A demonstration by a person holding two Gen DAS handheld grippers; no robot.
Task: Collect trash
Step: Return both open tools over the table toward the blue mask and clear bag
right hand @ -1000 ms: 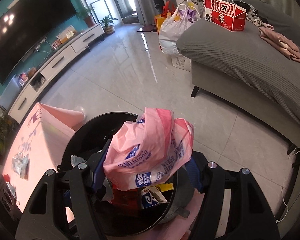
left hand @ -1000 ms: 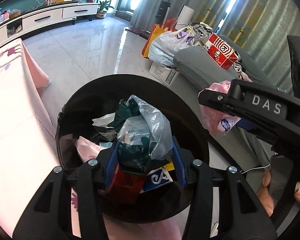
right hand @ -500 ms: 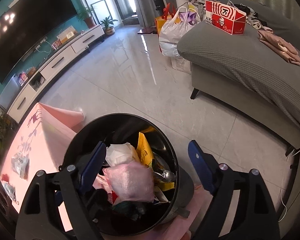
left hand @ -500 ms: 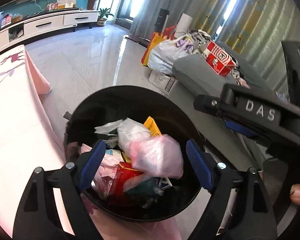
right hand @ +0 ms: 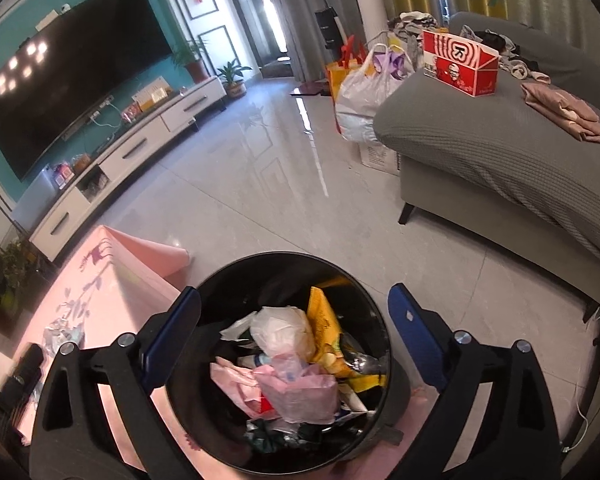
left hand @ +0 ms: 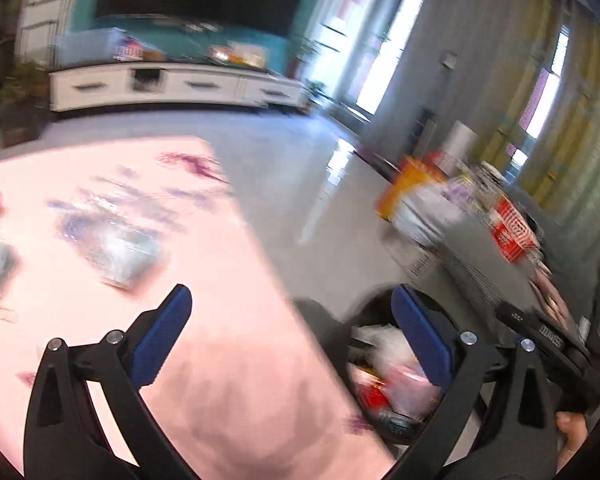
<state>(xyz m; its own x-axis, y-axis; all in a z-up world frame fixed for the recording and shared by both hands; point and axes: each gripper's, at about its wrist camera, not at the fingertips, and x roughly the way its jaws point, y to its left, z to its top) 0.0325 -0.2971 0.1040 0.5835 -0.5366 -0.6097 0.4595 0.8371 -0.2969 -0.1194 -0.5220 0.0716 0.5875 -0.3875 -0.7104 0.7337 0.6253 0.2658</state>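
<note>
Both jaws opening wide with nothing between: right gripper (right hand: 294, 312) just above the black bin (right hand: 220, 292) full of trash (right hand: 296, 364), left gripper (left hand: 288, 320) over pink tablecloth (left hand: 228, 360), bin at its right.

A large black flat-screen television (right hand: 72, 92) hangs on a teal wall above a long white drawer cabinet (right hand: 132, 156), with potted green plants (right hand: 230, 76) beside it. Across the glossy grey tiled floor (right hand: 268, 184) stands a grey fabric sofa (right hand: 500, 152) bearing a red-and-white cardboard box (right hand: 460, 64) and folded pink cloth (right hand: 564, 110). A white plastic bag (right hand: 364, 96) sits at the sofa's end.
</note>
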